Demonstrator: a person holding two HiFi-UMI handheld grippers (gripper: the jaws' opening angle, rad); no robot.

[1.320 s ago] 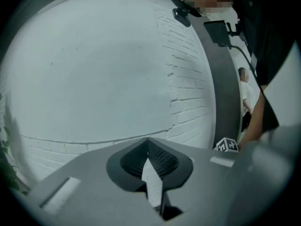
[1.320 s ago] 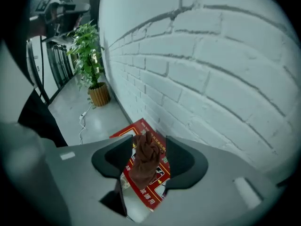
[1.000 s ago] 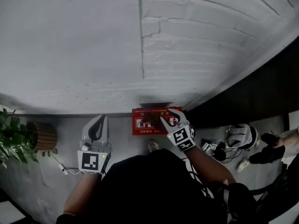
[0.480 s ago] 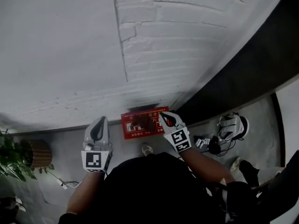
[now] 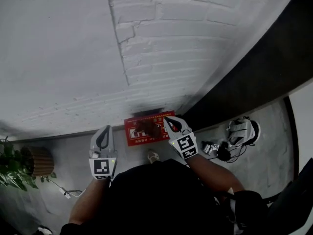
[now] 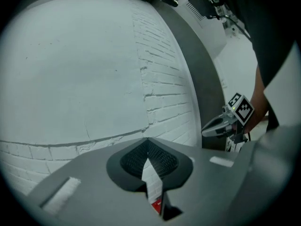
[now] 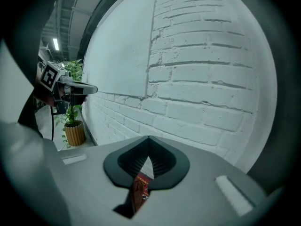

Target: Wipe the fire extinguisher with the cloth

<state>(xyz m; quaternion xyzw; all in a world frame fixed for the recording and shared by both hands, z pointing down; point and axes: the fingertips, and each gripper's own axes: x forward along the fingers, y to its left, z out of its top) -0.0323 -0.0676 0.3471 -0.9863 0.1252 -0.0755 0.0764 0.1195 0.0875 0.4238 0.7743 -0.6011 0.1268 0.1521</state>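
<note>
You're facing the red extinguisher box point(image 5: 131, 129), which is sitting on the floor point(image 5: 63, 148) against the foot of the white brick wall point(image 5: 161, 48). Your R claw point(image 5: 169, 119) is pointing at the box's right end. From the head view its tip is overlapping that end, and whether it's touching can't be told. Its jaws are pressing fully together w/ nothing b/w them, and only a sliver of the red box is showing thru the slot behind the tips. Your L claw point(image 5: 104, 129) is hanging left of the box, apart from it, aiming at the wall. Its jaws are likewise meeting at the tips & carrying nothing. A dark patch point(image 5: 145, 126) is lying on the box's top, just left of the R claw. Can't tell if it's the cloth. Your shoe point(image 5: 153, 155) is poking out just in front of the box. Well left of the box a plant point(image 5: 12, 168) is standing beside a ribbed pot point(image 5: 40, 160). Right of the box a white-and-black headset point(image 5: 242, 131) w/ cables is lying on the floor.
</note>
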